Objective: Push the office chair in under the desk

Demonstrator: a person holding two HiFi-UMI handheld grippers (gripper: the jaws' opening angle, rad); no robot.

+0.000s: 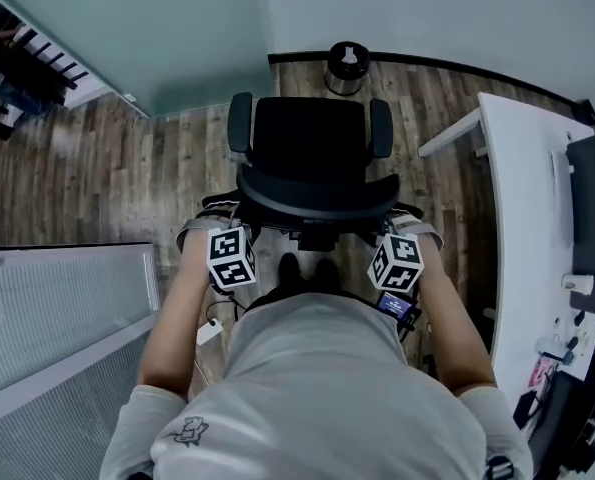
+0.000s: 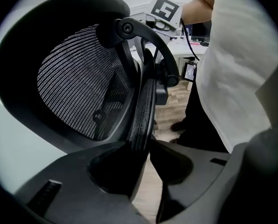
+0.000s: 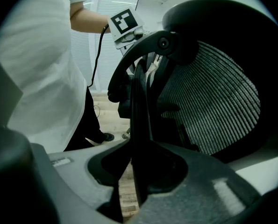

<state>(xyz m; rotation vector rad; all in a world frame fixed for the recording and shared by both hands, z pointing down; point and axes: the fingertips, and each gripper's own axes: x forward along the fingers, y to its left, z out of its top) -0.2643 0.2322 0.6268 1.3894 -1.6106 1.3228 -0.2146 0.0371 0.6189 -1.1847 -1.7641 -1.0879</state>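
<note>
**Head view.**
- Item 1: office chair (image 1: 309, 138), black, on the wood floor (image 1: 127, 168). I saw it from above, its seat facing away from the person and one armrest on each side.
- Item 2: backrest (image 1: 317, 196), a curved rim nearest the person.
- Item 3: left gripper (image 1: 220, 226), at the rim's left end, pointing steeply down, with its marker cube toward the person.
- Item 4: right gripper (image 1: 405, 230), at the rim's right end, in the same posture.
- Item 5: white surface (image 1: 522, 218), along the picture's right side. The chair stood to its left and out in the open, with no part of it under the surface.
- Item 6: round bin (image 1: 347, 68), by the wall beyond the chair.

**Left gripper view.**
- The backrest's edge ran upright between the left gripper's (image 2: 146, 146) jaws, and I read them as clamped on it.
- The mesh panel (image 2: 78, 87) filled the left of the picture.
- The person's white shirt (image 2: 237, 69) filled the right.
- The other gripper's marker cube (image 2: 166, 10) showed at the top.

**Right gripper view.**
- The same edge, seen from the opposite end, stood between the right gripper's (image 3: 136, 157) jaws.
- These jaws were likewise closed on it, with a sliver of floor visible beside the left pad.
- The mesh lay to the right and the shirt to the left.
- The left gripper's cube (image 3: 124, 21) showed above.
</note>
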